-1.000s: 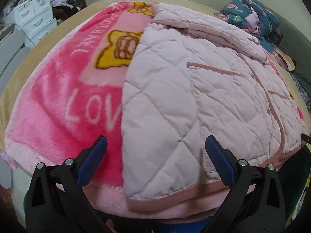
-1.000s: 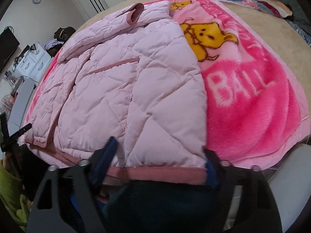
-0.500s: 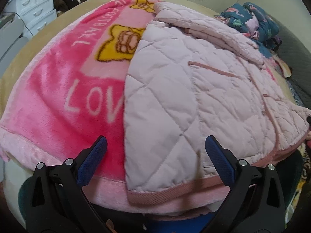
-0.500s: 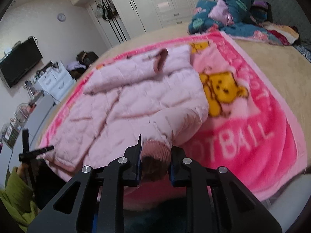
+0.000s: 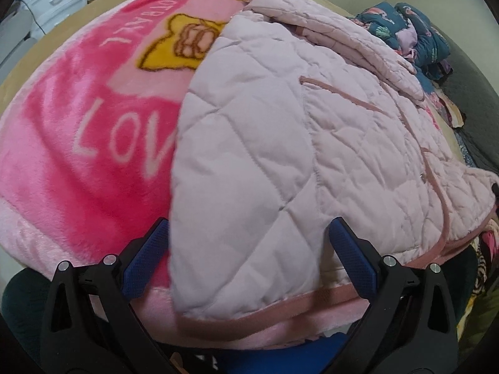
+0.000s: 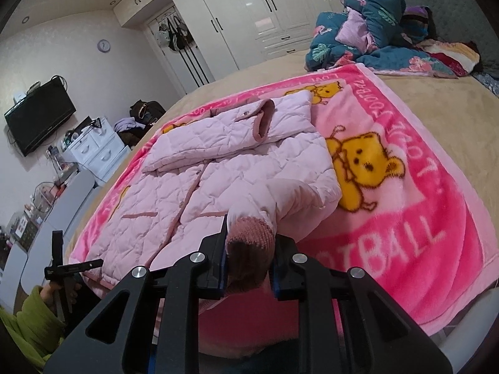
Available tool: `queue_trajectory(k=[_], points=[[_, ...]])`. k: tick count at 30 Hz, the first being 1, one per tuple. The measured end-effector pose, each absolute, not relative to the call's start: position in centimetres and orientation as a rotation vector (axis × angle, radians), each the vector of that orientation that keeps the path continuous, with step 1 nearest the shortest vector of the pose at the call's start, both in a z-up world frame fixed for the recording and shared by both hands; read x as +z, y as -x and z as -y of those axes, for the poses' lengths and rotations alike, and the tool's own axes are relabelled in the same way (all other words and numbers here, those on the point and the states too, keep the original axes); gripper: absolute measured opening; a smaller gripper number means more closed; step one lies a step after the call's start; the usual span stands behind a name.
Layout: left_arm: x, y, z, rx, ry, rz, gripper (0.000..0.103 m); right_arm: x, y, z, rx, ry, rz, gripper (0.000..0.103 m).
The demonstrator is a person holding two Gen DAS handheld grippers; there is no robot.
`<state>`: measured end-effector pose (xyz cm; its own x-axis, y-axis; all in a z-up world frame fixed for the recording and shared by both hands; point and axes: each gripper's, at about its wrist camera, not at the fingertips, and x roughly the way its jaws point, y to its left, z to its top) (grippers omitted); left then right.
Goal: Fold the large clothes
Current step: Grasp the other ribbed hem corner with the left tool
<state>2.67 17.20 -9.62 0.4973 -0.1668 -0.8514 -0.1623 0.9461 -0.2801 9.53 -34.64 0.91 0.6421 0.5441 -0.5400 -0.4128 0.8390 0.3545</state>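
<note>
Jaws of the right gripper [image 6: 248,257] have just closed, clamping the quilted pink jacket's [image 6: 237,168] ribbed hem; the left gripper's [image 5: 249,261] jaws stand apart, straddling its hem. It lies on a pink bear blanket [image 6: 405,218] on a bed [image 6: 436,99], white wardrobes [image 6: 249,9] behind.

Left claw [image 5: 246,255]: black plastic arms w/ triangular cut-outs, silver screws at pivots, blue textured pads [image 5: 145,261]. Right claw [image 6: 249,255]: same black frame, four silver screws, blue pad edges. Lime-green sleeve [image 6: 28,327] at 8 o'clock in right view.

Jacket [image 5: 280,155] hem cut off below — blanket [image 6: 405,218] lettering partly covered, wall clock [image 6: 104,45] unreadable
</note>
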Motion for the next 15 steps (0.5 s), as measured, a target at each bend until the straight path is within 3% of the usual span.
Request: queue_trajectory(k=[5,8,11,15], points=[[-9.5,-2.7,-16.0,-0.031,0.327,-1.05,0.093,0.2,-9.2,34.9,0.542,-0.218,-0.687,0.019],[-9.3,-2.6,-15.7,-0.044,0.322,-1.043,0.084,-0.2,-9.1,35.2,0.541,-0.222,-0.7,0.019],[-9.0,-2.5,-15.7,-0.047,0.324,-1.038,0.068,-0.6,-9.1,35.3,0.539,-0.231,-0.713,0.02],[-8.3,-2.2,-16.0,-0.042,0.329,-1.019,0.037,-1.4,-9.0,35.3,0.538,-0.231,-0.756,0.025]])
